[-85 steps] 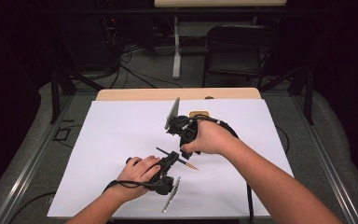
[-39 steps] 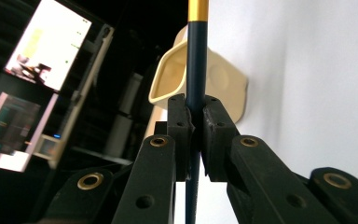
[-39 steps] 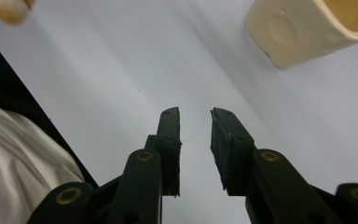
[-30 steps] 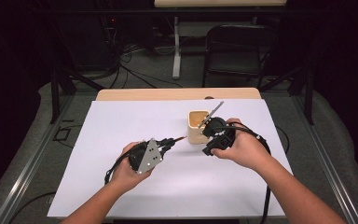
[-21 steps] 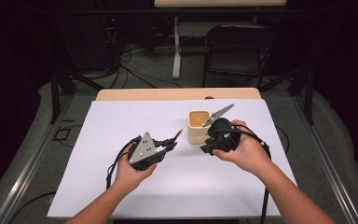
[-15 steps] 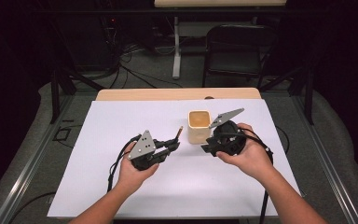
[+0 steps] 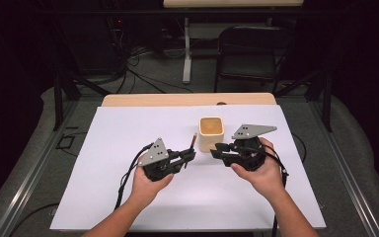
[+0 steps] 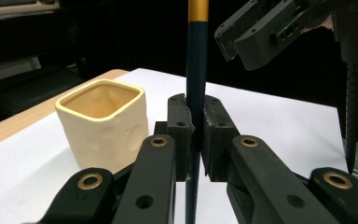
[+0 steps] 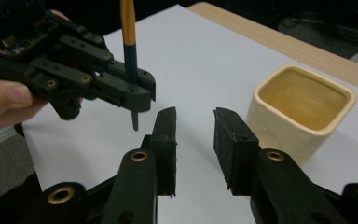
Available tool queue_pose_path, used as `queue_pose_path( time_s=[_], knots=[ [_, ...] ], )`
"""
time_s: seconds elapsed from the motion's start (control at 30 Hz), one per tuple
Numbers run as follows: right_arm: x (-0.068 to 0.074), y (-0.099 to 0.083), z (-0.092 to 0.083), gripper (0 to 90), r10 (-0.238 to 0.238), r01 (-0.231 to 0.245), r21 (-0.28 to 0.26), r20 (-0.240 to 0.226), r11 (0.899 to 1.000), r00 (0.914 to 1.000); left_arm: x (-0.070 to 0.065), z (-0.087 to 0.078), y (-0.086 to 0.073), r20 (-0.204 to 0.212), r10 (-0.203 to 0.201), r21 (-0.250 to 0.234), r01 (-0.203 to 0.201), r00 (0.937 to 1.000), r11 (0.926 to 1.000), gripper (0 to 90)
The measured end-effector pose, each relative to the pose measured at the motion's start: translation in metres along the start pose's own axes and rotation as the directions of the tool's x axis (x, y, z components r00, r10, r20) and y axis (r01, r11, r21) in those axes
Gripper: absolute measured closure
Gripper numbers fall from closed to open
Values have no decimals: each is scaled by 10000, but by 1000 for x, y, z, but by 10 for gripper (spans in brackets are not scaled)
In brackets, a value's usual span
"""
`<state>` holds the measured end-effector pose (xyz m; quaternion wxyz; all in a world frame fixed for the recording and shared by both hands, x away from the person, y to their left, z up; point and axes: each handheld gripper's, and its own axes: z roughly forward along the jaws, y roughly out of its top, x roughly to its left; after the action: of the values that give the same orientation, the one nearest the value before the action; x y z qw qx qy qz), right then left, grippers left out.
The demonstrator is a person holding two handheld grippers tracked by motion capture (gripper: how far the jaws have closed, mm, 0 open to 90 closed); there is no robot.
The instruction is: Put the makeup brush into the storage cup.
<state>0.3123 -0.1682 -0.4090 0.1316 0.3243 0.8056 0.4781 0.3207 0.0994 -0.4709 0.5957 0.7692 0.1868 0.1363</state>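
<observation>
Pencil, dark-blue with orange upper end, clamped upright in my left claw for dropping into cream square ceramic cup; right claw released, empty.

We see a slim pencil, dark blue with an orange-yellow upper section, standing upright above the white sheet, its pointed lower end clear of the surface; just beside it sits a cream square cup, glazed amber inside, upright and open-mouthed near the table's middle
</observation>
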Motion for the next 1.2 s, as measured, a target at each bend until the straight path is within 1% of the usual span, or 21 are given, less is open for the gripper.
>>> queue_pose_path(
  time_s=[0.1,0.17,0.27,0.33,0.37,0.43,0.5,0.63,0.77,0.83,0.97,1.07,1.17,1.2],
  knots=[
    [1,-1,2,700,12,-10,-378,52,9993,10000,-1,0,1,-149,31,18,-31,9999,10000,835],
    [2,-1,1,702,-85,90,-618,89,9980,9999,-2,0,1,-235,81,-11,-81,9997,10000,835],
    [5,0,-2,703,-46,49,-1189,22,9929,10000,-5,2,3,-310,417,101,-414,9987,9991,834],
    [7,0,-4,702,-102,91,-1475,-72,9890,9999,-7,2,4,-275,538,94,-535,9982,9985,834],
    [9,0,-5,700,-101,77,-1571,-144,9875,9998,-8,3,4,-275,527,57,-526,9982,9986,834],
    [14,0,-5,699,-288,260,-1695,-140,9852,9995,-10,4,4,-242,521,-5,-521,9983,9986,835],
    [17,0,-3,693,-319,270,-1728,-255,9846,9992,-10,4,4,-238,545,-26,-546,9982,9985,834],
    [19,-4,4,685,-174,76,-1741,-545,9847,9984,-10,4,4,-275,633,-6,-634,9976,9980,834],
    [18,-7,8,685,-75,-34,-1790,-605,9839,9981,-10,5,3,-293,582,-3,-582,9979,9983,834],
    [19,-7,7,685,-97,-19,-1952,-589,9808,9982,-9,6,2,-269,574,-13,-574,9980,9983,834],
    [20,-7,4,663,-159,-34,-2429,-776,9701,9969,-11,8,1,-210,480,-54,-481,9986,9988,834],
    [18,-10,5,658,81,-410,-2846,-1159,9578,9932,-13,10,-1,-210,392,-135,-395,9990,9991,834],
    [15,-14,8,661,229,-541,-2955,-1079,9538,9939,-13,12,-2,-109,304,-180,-305,9995,9994,834],
    [14,-15,9,662,336,-670,-3009,-1151,9513,9928,-14,12,-2,-129,288,-180,-290,9995,9994,835]
  ],
)
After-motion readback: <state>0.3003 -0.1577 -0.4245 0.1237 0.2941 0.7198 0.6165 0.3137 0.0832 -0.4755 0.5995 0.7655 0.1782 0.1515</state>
